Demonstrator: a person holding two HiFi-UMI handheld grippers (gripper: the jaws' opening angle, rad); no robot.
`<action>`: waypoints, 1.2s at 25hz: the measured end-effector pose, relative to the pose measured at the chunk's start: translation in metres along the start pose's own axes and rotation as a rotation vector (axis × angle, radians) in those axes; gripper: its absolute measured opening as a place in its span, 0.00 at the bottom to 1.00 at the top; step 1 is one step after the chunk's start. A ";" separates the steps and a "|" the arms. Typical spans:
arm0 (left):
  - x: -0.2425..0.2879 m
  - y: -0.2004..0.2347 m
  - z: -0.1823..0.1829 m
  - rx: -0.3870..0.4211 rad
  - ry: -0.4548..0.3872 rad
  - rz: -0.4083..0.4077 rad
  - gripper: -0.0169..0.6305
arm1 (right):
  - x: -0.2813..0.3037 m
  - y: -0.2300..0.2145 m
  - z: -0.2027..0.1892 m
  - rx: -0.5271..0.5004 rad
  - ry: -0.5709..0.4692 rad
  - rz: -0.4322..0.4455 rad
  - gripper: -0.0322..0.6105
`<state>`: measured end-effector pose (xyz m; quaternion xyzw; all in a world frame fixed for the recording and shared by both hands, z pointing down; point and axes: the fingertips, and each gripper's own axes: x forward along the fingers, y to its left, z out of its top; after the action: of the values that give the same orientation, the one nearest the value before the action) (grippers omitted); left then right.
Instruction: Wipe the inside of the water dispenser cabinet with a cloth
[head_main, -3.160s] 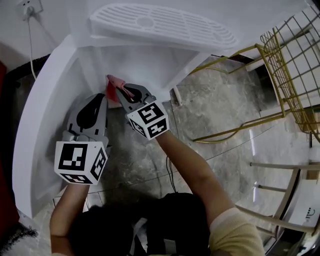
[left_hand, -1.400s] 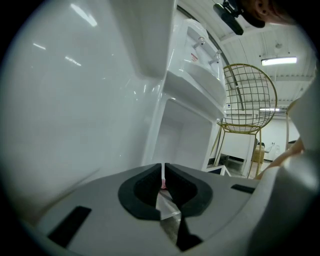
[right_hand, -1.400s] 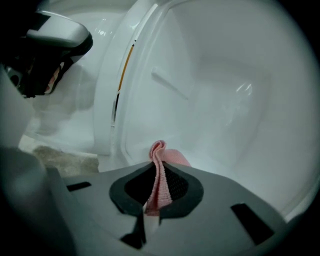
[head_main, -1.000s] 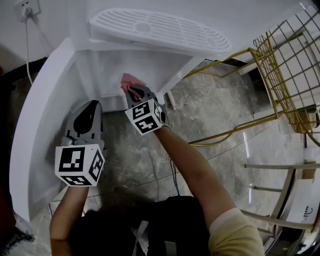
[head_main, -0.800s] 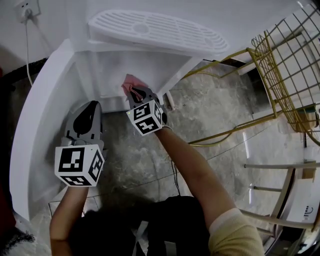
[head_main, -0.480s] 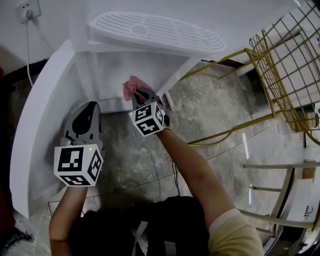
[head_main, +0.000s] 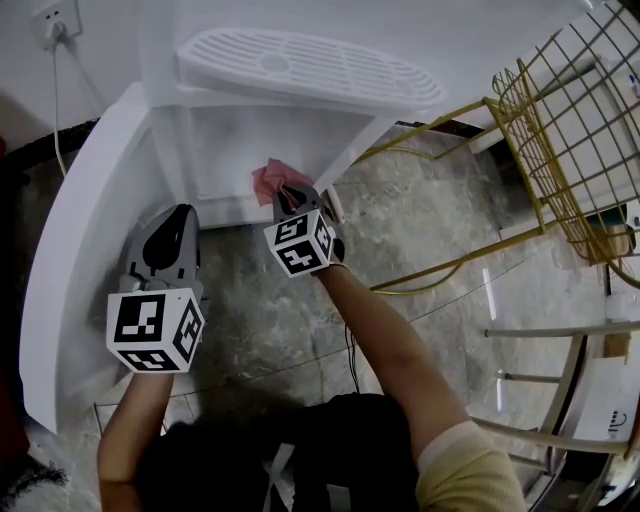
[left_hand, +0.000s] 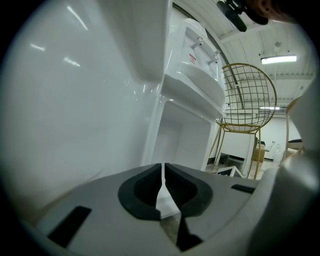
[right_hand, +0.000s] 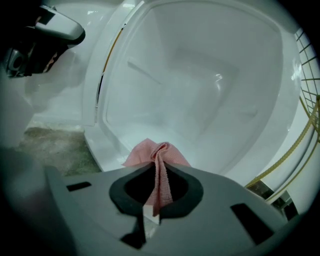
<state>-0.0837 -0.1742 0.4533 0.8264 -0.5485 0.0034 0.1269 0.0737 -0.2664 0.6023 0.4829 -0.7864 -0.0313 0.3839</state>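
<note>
Right tongs (right_hand: 159, 167): closed tight on the pink cloth (right_hand: 152, 155), at its bunched fold.
Left tongs (left_hand: 163, 167): jaws together, holding nothing, outside by the open door (head_main: 80, 250).
Cloth: at the lower front edge of the cabinet (right_hand: 200, 90).
Handling: I judge it soft, light and floppy, so gripping the bunch is best.
</note>
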 end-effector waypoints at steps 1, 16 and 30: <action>0.000 0.000 0.000 0.000 0.001 0.001 0.07 | -0.001 -0.001 -0.001 0.005 0.006 -0.005 0.09; -0.005 0.005 0.004 -0.009 -0.006 0.018 0.07 | -0.042 -0.036 0.018 0.104 -0.108 -0.091 0.09; -0.009 0.008 0.023 0.024 -0.044 0.021 0.07 | -0.121 -0.064 0.128 -0.246 -0.424 -0.356 0.09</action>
<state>-0.0972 -0.1737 0.4317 0.8219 -0.5599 -0.0067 0.1049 0.0689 -0.2468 0.4157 0.5458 -0.7423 -0.2933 0.2550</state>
